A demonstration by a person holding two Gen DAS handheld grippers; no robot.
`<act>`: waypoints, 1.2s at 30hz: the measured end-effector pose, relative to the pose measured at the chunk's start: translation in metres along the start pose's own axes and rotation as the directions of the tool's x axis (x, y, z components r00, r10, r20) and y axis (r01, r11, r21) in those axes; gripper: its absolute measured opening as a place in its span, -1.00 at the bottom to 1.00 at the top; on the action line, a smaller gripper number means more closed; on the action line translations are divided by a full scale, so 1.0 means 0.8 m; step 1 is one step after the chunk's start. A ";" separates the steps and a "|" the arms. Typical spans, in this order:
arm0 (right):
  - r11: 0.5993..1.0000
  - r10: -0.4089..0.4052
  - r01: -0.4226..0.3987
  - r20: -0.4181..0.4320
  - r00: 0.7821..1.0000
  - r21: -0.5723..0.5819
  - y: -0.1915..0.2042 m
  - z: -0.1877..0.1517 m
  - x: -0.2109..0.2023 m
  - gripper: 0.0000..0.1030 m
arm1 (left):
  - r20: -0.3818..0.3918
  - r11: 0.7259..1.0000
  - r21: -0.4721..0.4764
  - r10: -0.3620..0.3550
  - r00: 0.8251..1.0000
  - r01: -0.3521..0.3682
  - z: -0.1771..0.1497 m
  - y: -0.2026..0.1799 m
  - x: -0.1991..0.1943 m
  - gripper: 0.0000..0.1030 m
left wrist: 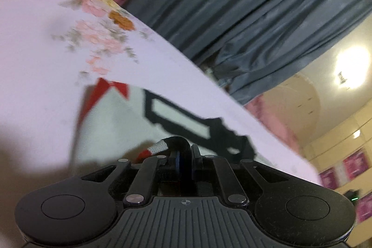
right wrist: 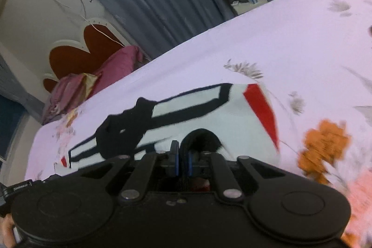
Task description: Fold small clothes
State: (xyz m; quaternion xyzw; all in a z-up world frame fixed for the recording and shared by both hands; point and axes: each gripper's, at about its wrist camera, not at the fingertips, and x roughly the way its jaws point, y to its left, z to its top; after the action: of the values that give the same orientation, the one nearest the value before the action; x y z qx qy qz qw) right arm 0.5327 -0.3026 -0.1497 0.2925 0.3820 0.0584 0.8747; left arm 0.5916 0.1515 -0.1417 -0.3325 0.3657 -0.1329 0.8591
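Both tongs clenched on the garment. Left tongs pinch a black-red-white trim edge of the garment; right tongs pinch a black rolled edge of the same garment. Garment is white with black outlines and red patches, lying on the bed over a floral sheet. Grey curtain hangs beyond the bed's far edge. Frames motion-blurred.
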 end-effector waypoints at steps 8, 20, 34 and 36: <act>0.992 -0.013 0.036 0.180 0.983 -0.119 0.017 -0.003 -0.022 0.15 | 0.081 0.984 0.169 0.033 0.996 -0.047 0.003 -0.016 0.000 0.31; 0.721 -0.269 0.315 0.170 0.948 -0.618 0.079 -0.049 0.040 -0.89 | 0.167 0.814 0.498 0.249 0.954 -0.300 -0.011 -0.051 0.015 -0.95; 0.711 -0.386 0.458 0.248 0.889 -0.533 0.062 -0.037 0.050 -0.60 | 0.220 0.737 0.497 0.403 0.888 -0.458 -0.011 -0.044 0.046 -0.84; 0.711 -0.363 0.482 0.320 0.875 -0.511 0.074 -0.040 0.034 0.13 | 0.240 0.730 0.486 0.417 0.876 -0.481 -0.013 -0.053 0.040 -0.19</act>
State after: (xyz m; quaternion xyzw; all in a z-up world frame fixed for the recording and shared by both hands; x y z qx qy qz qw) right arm 0.5362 -0.2305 -0.1514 -0.0776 0.3148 -0.0606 0.9440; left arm 0.6073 0.1001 -0.1358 0.0097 0.3338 0.0023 0.9426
